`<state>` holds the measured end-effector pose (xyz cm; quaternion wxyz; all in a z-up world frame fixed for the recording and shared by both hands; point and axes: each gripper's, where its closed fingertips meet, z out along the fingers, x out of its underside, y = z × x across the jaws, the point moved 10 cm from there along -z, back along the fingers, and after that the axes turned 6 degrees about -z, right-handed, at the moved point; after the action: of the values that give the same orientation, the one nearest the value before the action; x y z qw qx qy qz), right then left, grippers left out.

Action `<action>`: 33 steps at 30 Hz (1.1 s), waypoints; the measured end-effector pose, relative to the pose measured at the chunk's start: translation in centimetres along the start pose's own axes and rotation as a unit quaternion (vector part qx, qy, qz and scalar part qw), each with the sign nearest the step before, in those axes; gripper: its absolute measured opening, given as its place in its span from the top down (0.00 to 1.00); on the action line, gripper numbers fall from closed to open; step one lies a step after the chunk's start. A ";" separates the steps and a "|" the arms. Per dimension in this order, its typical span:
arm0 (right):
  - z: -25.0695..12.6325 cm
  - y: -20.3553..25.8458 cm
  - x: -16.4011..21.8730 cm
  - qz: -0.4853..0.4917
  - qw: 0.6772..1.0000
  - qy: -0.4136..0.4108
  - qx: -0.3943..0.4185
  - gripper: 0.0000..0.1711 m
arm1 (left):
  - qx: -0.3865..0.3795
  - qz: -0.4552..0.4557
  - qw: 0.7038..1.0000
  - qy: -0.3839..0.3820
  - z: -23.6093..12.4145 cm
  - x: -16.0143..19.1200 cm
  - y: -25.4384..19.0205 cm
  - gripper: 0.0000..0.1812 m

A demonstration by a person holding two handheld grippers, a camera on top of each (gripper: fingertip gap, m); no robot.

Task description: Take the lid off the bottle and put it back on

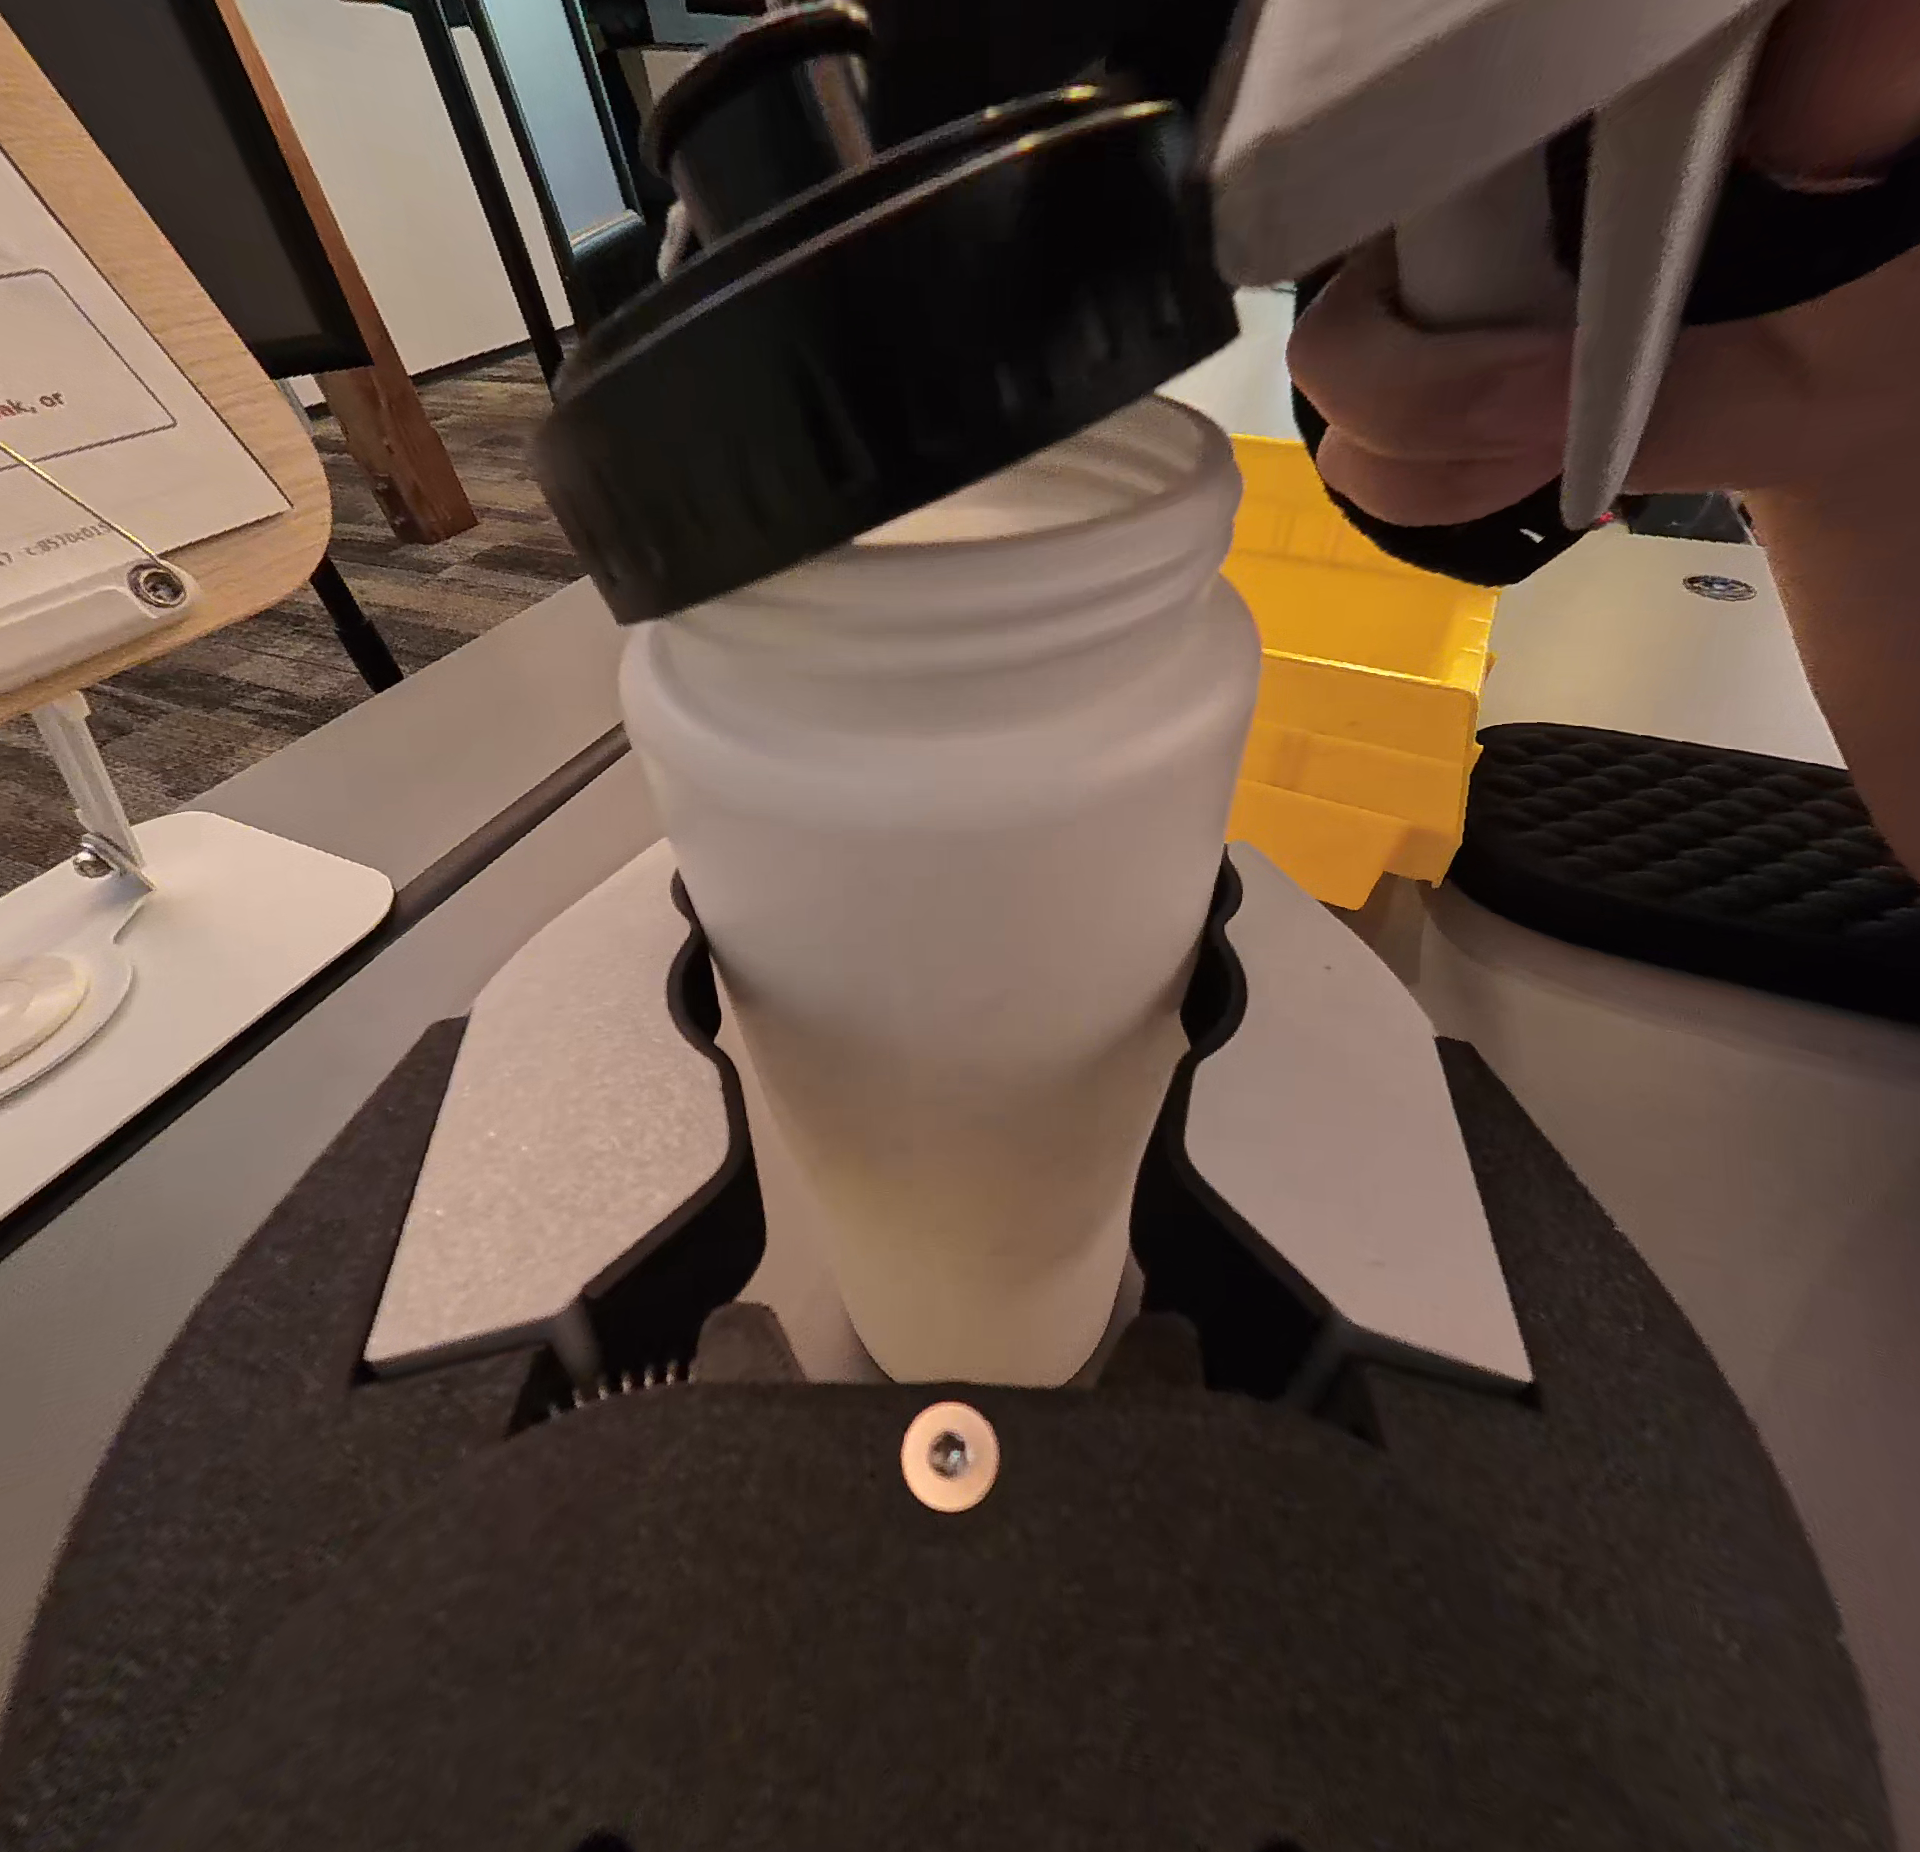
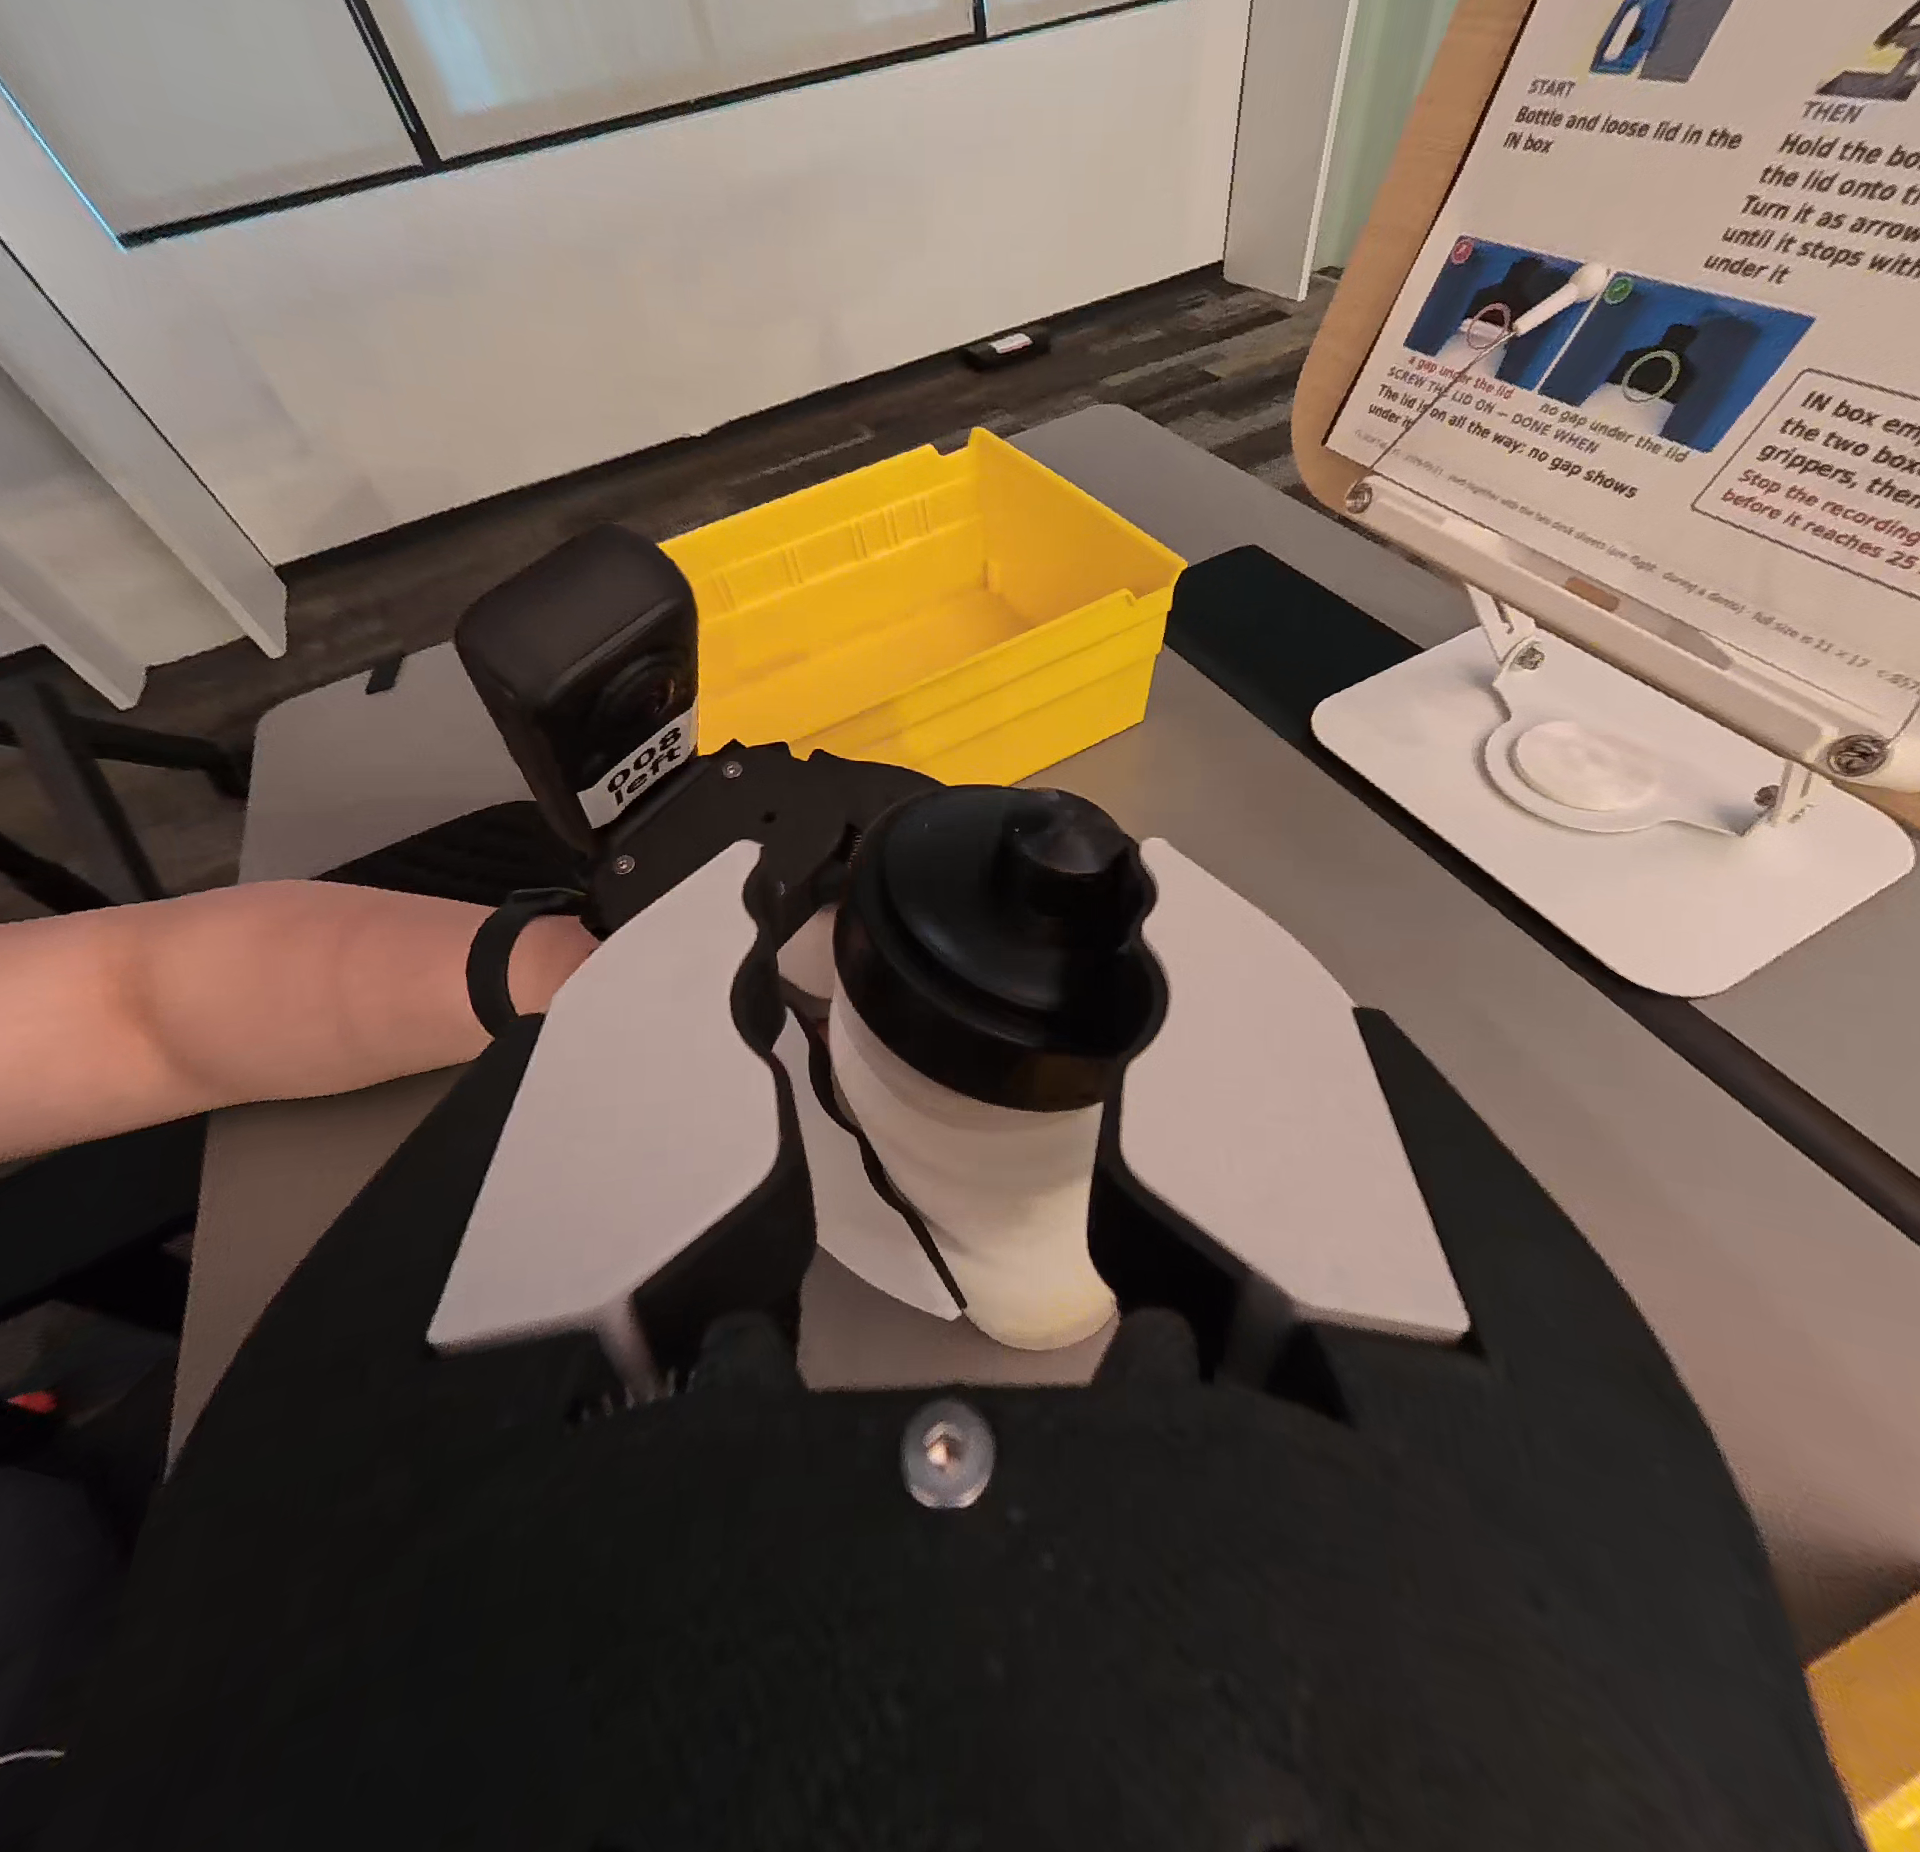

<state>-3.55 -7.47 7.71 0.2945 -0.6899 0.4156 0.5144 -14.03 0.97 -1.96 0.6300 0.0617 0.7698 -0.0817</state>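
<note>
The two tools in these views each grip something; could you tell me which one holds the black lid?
The right tool holds the lid, tilted over the open neck; the left tool grips the white bottle body.

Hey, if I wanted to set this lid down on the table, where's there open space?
Bare grey table lies between the yellow bin and the white stand base. The bin looks empty too. It is crowded in the middle, where both grippers close on the bottle and lid.
</note>
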 end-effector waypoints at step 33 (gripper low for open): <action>0.0 0.4 -1.1 -0.108 0.993 0.034 0.022 0.86 | -0.007 0.010 1.000 0.004 0.0 -0.1 0.0 0.51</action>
<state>-4.06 -7.39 8.73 0.3497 -0.7411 0.3594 0.4464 -14.04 1.00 -1.91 0.6284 0.0647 0.7720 -0.0698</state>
